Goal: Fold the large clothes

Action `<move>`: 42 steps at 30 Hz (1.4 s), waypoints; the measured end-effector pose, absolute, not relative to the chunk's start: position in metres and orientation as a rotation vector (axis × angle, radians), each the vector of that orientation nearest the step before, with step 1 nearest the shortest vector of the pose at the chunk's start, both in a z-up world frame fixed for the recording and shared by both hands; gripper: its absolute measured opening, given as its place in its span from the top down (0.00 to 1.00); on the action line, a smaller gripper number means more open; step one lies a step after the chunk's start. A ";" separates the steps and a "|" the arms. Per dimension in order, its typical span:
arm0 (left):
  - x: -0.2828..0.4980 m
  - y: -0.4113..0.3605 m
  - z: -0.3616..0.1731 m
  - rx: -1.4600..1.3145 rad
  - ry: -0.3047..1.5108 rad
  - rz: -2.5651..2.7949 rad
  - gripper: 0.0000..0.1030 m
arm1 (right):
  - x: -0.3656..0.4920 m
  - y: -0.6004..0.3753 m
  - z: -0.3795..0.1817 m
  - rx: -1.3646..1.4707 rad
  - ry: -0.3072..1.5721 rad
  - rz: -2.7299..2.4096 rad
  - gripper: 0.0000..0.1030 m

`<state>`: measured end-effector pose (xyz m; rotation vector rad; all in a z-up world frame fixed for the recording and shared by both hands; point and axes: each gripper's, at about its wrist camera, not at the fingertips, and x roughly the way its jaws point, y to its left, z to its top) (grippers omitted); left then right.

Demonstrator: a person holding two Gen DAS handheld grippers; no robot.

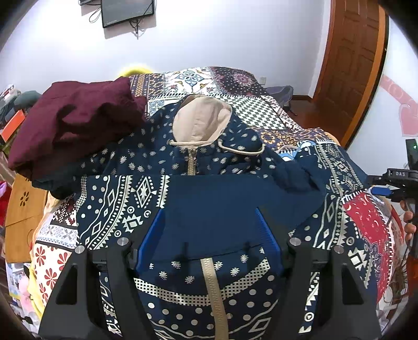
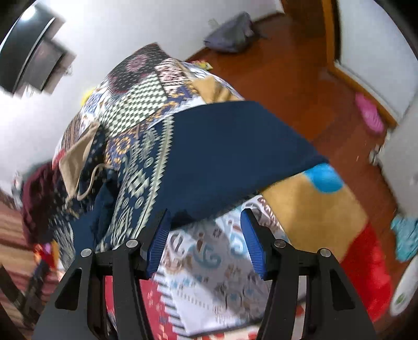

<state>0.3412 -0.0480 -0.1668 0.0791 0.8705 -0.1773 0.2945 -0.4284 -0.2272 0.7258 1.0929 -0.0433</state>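
A navy patterned hooded jacket (image 1: 209,167) with a beige hood lining and a beige zipper lies on the bed, hood at the far end. One patterned sleeve is folded across the chest, its plain navy cuff (image 1: 222,214) in the middle. My left gripper (image 1: 211,225) is open, its blue pads on either side of that cuff, just above it. In the right wrist view the other sleeve, ending in a navy cuff (image 2: 235,151), lies spread toward the bed's edge. My right gripper (image 2: 206,225) is open and empty just short of that cuff; the view is blurred.
A maroon garment (image 1: 75,125) lies bunched on the bed at the jacket's far left shoulder. The patchwork bedspread (image 1: 365,222) covers the bed. A wooden door (image 1: 350,68) and wood floor (image 2: 300,86) are to the right. A wall-mounted screen (image 1: 125,11) hangs behind.
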 end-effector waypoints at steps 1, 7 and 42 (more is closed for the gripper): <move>0.342 -0.047 -0.168 0.077 0.874 -0.174 0.33 | 0.297 -0.432 -0.232 0.765 1.084 -0.043 0.50; 0.349 -0.039 -0.175 0.064 0.895 -0.155 0.33 | 0.312 -0.448 -0.243 0.861 1.017 -0.119 0.50; 0.317 -0.007 -0.164 0.024 0.863 -0.158 0.33 | 0.328 -0.246 -0.125 0.279 0.838 0.322 0.91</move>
